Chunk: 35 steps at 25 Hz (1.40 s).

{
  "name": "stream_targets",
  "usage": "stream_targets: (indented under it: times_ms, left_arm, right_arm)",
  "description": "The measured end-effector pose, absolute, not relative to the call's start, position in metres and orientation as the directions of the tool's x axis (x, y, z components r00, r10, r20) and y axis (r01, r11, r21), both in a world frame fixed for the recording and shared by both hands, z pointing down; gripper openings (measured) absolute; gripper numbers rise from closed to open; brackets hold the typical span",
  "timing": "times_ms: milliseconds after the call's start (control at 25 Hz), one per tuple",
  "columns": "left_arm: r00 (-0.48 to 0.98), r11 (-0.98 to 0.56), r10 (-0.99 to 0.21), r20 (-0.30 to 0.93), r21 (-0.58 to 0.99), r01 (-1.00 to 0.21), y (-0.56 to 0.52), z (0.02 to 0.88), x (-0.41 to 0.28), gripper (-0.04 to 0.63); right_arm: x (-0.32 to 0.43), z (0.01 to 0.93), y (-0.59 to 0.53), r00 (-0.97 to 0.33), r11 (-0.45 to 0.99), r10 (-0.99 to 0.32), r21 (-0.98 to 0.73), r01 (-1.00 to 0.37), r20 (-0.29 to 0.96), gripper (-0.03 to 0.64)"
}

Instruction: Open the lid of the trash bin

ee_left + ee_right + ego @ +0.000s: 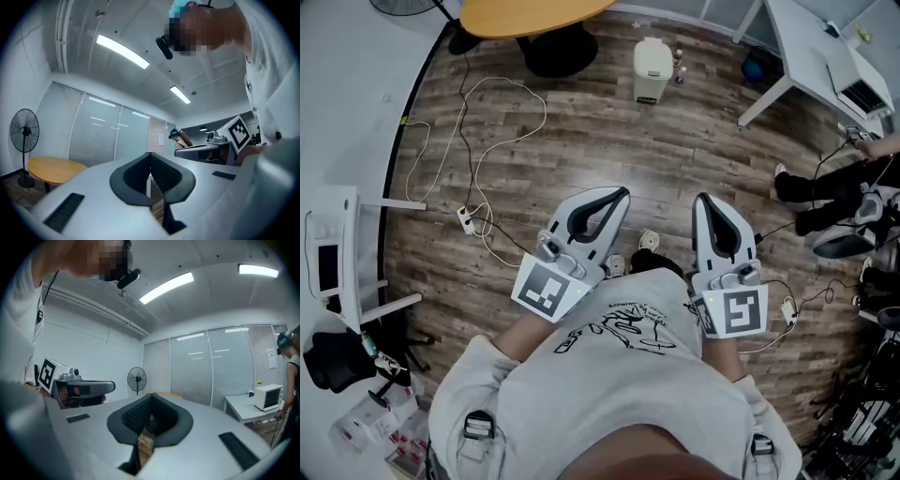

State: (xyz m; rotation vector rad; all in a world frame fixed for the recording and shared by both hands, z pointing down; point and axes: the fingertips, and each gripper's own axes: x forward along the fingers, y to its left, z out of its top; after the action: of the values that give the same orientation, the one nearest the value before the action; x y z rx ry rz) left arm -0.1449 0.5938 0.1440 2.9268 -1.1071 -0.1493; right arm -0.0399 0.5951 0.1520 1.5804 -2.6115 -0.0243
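Observation:
The trash bin [652, 70], small and cream-white with its lid down, stands on the wooden floor far ahead, near the top of the head view. Both grippers are held level close to my body, well short of it. My left gripper [623, 194] has its jaws together with nothing between them; its own view shows the tips meeting [150, 153]. My right gripper [703, 200] is likewise shut and empty, the tips touching [151, 394]. Neither gripper view shows the bin.
A round orange table [525, 14] stands behind the bin, and a white desk [825, 56] at the top right. Cables [487, 122] and a power strip [467, 218] lie on the floor at left. A seated person's legs [825, 192] are at right. A fan [23, 133] stands by the table.

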Motion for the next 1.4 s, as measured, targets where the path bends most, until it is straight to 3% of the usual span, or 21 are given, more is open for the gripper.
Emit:
stream_targets:
  times_ms: [480, 1400]
  left_arm:
    - [0.739, -0.745, -0.666, -0.102, 0.039, -0.666, 0.527, 0.143, -0.126, 0.016]
    - [0.773, -0.782, -0.621, -0.127, 0.029, -0.623, 0.330, 0.128, -0.009, 0.015]
  right_arm:
    - [-0.020, 0.155, 0.528, -0.479, 0.481, -0.877, 0.063, -0.875, 0.047, 0.006]
    - [0.088, 0.150, 0.338, -0.487, 0.489, -0.872, 0.025, -0.872, 0.048, 0.006]
